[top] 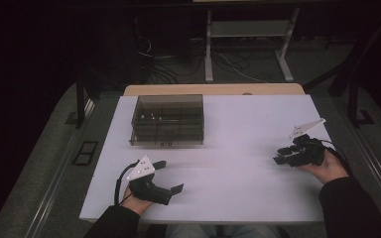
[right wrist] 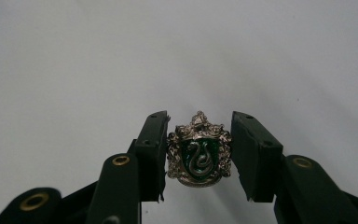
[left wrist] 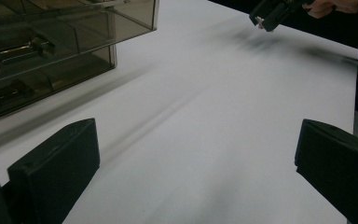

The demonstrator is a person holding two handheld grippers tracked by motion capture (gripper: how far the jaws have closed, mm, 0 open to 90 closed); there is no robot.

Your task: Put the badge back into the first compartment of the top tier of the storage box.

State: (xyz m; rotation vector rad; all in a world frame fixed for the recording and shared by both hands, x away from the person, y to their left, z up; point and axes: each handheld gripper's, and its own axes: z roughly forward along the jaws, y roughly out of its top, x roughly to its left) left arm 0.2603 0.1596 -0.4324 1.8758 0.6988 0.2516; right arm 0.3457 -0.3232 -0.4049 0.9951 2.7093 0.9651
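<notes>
white and bare over most of its top, the worktop (top: 238,148) stands in a dark room, with cables and the legs of another desk on the floor beyond its far edge.

a small silver badge (right wrist: 199,151), a crest with a green shield and a silver snake on it, sits between the two black jaws of the right tongs (right wrist: 199,154). the jaws are drawn in as far as the badge lets them; the left-hand one presses its side, and at the right-hand one contact is hard to make out. the badge faces the camera on those tongs, upright, with plain white worktop behind it.

in the high view the right tongs (top: 282,156) are held in a hand near the right edge of the worktop, jaws pointing toward the middle, the badge too small to pick out there.

the left tongs (top: 171,176) lie low near the front edge, left of centre, their jaws spread wide with nothing between them.

a smoky see-through box (top: 167,120) with compartments stands toward the far left of the worktop, well apart from both tongs; small metal pieces show inside it, too dim to name.
</notes>
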